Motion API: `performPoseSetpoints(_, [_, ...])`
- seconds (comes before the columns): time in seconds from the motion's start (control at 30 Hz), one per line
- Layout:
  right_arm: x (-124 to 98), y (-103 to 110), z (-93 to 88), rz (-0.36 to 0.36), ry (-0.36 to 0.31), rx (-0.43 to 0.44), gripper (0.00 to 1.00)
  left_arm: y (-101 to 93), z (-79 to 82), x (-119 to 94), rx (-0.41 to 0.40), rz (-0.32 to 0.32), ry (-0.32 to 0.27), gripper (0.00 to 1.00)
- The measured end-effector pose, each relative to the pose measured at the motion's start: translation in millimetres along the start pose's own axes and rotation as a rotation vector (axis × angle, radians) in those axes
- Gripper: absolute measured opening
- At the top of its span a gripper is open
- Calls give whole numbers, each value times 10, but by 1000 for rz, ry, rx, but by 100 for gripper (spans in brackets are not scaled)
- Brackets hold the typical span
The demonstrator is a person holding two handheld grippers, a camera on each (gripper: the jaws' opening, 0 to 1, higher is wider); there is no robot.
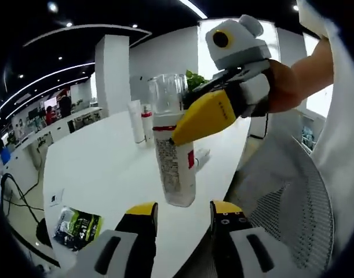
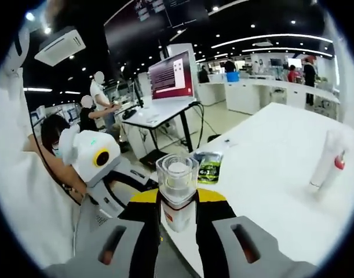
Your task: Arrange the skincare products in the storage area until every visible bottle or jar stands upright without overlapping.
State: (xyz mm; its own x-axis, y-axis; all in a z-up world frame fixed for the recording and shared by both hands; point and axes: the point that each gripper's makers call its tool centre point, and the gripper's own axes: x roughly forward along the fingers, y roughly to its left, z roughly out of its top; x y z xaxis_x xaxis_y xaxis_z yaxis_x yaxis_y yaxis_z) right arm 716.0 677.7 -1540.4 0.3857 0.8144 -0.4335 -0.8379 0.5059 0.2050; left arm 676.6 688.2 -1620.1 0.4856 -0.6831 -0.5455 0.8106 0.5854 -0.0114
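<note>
Right tongs [image 2: 177,209] are clamped on a white bottle [image 1: 175,159] with a clear cap and red band, held just below the cap; in the left gripper view the bottle is seen upright, its base lifted just above the white bench [image 1: 101,168]. Left tongs [image 1: 183,211] are spread apart with nothing between them, positioned just below the bottle's base. Two more tubes [image 1: 141,120], one white and one red-capped, are seen standing together farther back on the bench. A green and black sachet [image 1: 77,227] is noted lying flat near the bench's edge. A mesh chair [image 1: 292,214] is seen beside the bench.
</note>
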Motion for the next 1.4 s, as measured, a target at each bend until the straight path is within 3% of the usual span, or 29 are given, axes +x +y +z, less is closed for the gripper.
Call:
performPoseSetpoints(0.1, [-18, -127, -17, -47, 15, -13, 19, 6, -105, 39, 55, 23, 66, 31])
performPoseSetpoints(0.2, [-52, -274, -27, -99, 15, -6, 20, 0, -143, 65, 79, 37, 89, 29])
performPoseSetpoints(0.43, [-138, -469, -80, -199, -4, 31, 20, 26, -149, 65, 77, 49, 91, 29])
performPoseSetpoints(0.8, [-269, -638, -80, -260, -35, 16, 20, 48, -217, 85, 104, 65, 127, 28])
performPoseSetpoints(1.2, [-364, -1228, 137, -350, -59, -11, 20, -88, -255, 162, 129, 16, 156, 30])
performPoseSetpoints(1.4, [-370, -1425, 112, -375, -40, -30, 20, -102, -277, 180, 143, 16, 175, 29])
